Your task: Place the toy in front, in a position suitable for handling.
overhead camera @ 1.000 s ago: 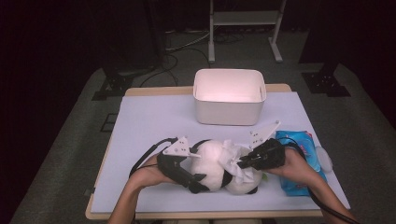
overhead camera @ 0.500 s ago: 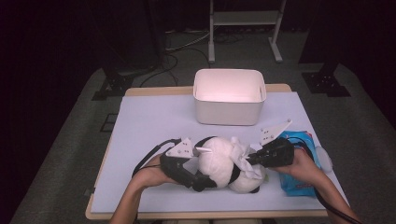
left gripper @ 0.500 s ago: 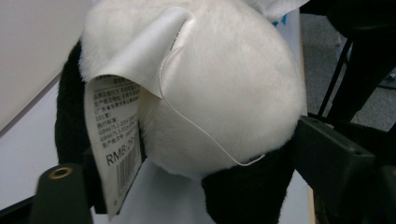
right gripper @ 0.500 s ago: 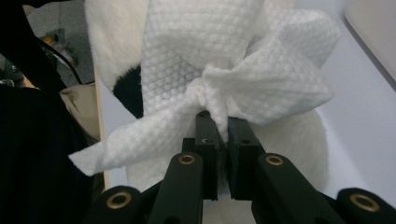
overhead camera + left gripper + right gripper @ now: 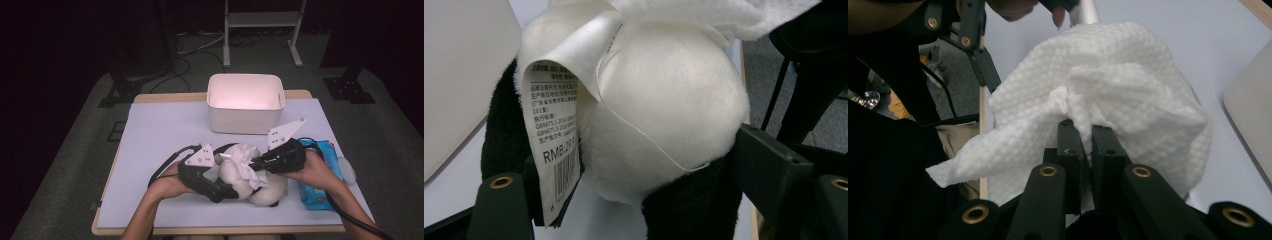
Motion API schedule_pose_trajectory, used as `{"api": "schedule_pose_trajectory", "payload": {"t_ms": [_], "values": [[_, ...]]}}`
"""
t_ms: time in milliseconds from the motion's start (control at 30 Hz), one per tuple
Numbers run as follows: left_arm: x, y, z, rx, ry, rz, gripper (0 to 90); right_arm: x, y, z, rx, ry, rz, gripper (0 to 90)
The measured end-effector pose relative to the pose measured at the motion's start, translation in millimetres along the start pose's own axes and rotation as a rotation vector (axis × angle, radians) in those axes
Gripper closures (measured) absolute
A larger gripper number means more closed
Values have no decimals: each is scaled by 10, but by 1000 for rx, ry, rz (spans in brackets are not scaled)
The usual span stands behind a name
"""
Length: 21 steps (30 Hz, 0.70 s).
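left tongs (image 5: 227,186): near centre of tabletop (image 5: 160,135), forearm enters from near edge, hand wrapped round the black body, grey plate on top, jaws pointing right into the plush toy (image 5: 240,175)
left tongs state: jaws have just been closing in, plush toy between them, black jaws flank both sides of it in the left gripper view; grasping the plush toy
right tongs (image 5: 254,163): right of the toy, forearm comes in from near right, hand tilted, jaws pointing left and slightly down over the toy's top
right tongs state: clenched on a bunched fold of the white wipe (image 5: 1108,100), fabric pinched between the jaw tips in the right gripper view
plush toy: white and black, lies near centre of tabletop, between both hands
white wipe: embossed, crumpled, draped on top of the toy
hang tag (image 5: 551,130): white, hangs off the toy's left side on a thread; small print too fine to read, "RMB:29" and "GB6675" legible, barcode below
white bin (image 5: 245,102): far centre of tabletop, apart from the toy
blue wipe pack (image 5: 320,185): near right, under the right hand; print unreadable
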State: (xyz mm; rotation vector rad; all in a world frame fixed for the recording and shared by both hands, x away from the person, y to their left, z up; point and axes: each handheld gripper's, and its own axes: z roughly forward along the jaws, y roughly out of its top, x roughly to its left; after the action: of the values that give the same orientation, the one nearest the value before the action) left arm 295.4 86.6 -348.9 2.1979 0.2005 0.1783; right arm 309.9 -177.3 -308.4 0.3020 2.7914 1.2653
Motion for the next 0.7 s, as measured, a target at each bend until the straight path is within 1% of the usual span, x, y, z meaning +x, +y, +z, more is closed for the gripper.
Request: {"api": "schedule_pose_trajectory", "payload": {"t_ms": [33, 67, 100, 167, 200, 233, 267, 300, 333, 400, 467, 533, 567, 600, 667, 700], "values": [[0, 0, 0, 2, -1, -2, 241, 11, 38, 17, -1, 8, -5, 839], [0, 0, 0, 2, -1, -2, 241, 11, 38, 17, -1, 8, -5, 839], [4, -3, 0, 4, -2, -5, 240, 29, 110, 59, -2, 20, -22, 839], [9, -6, 0, 4, -3, -6, 240, 41, 145, 79, 1, 26, -26, 839], [18, -9, 0, 6, -5, -6, 240, 62, 208, 122, -7, 41, -36, 839], [18, -9, 0, 6, -5, -6, 240, 74, 235, 145, -4, 47, -42, 839], [21, -12, -1, 12, -4, -7, 240, 74, 235, 145, -4, 47, -42, 839], [26, -20, -2, 18, -4, -8, 239, 83, 254, 165, 5, 48, -52, 839], [33, -30, -4, 16, -5, -10, 238, 85, 259, 180, 10, 49, -54, 838], [38, -48, -6, 11, -5, -18, 238, 70, 224, 167, 7, 57, -44, 838], [55, -77, -9, 11, -1, -34, 236, 52, 168, 150, 12, 53, -33, 838], [61, -88, -9, 13, -1, -34, 233, 41, 136, 143, 16, 51, -25, 838], [64, -100, -11, 15, 0, -38, 232, 21, 70, 130, 24, 44, -13, 838], [64, -111, -11, 15, -1, -43, 232, 21, 70, 130, 24, 44, -13, 838], [67, -133, -19, 21, 1, -46, 229, -13, -5, 114, 34, 37, 4, 837], [71, -144, -18, 20, 0, -47, 227, -72, -84, 90, 42, 26, 30, 837]]}}
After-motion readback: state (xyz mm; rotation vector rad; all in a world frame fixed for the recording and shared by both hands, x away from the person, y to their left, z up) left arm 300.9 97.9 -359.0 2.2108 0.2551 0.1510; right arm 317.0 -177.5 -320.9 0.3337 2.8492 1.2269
